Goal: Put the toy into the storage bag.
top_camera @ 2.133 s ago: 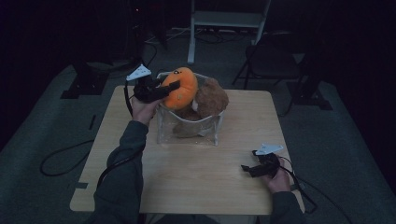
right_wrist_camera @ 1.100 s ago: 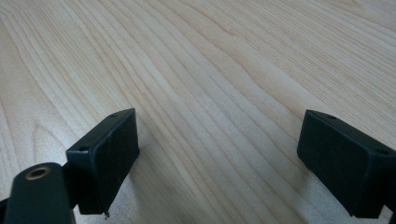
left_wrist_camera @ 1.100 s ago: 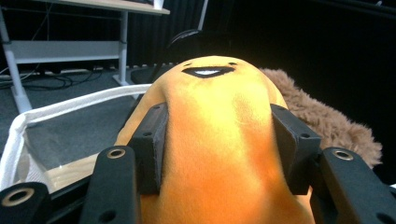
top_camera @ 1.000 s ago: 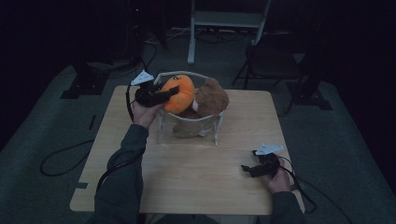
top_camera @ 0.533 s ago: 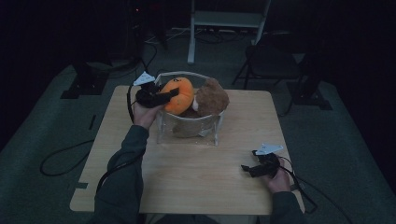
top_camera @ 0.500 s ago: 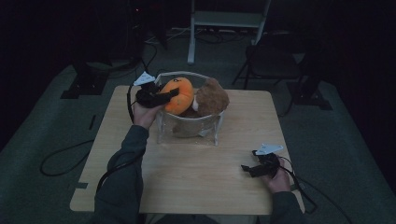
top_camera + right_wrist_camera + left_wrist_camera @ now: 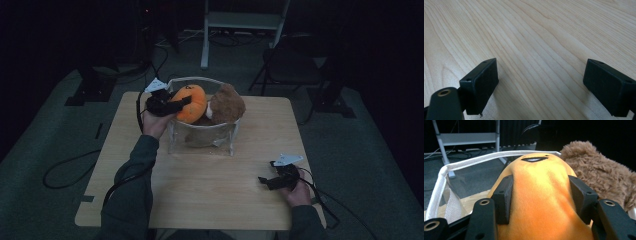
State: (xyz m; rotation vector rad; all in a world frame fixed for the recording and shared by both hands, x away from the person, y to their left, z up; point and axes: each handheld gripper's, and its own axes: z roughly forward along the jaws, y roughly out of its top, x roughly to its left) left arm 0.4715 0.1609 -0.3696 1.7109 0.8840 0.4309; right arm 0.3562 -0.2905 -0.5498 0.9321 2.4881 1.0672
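An orange plush toy point(image 7: 191, 103) is held over the left side of a clear mesh-sided basket point(image 7: 202, 138) with a white rim point(image 7: 486, 158). My left gripper point(image 7: 176, 106) is shut on the orange plush point(image 7: 541, 195), one jaw pressed into each flank. A brown furry plush point(image 7: 226, 104) sits in the basket's right half, touching the orange one; the left gripper view has this brown plush point(image 7: 599, 173) at the right. My right gripper point(image 7: 265, 182) rests low over the wooden table point(image 7: 210, 185) near its front right, open with bare wood point(image 7: 541, 50) between its jaws.
The basket stands at the table's back middle. Behind the table are a folding chair point(image 7: 290, 62), a white stand point(image 7: 240, 22) and dark equipment bases on grey carpet. Cables trail off both grippers and across the floor at left point(image 7: 65, 167).
My left gripper has lowered the orange plush a little and drawn it slightly left, closer to the basket's rim. The right gripper has stayed put.
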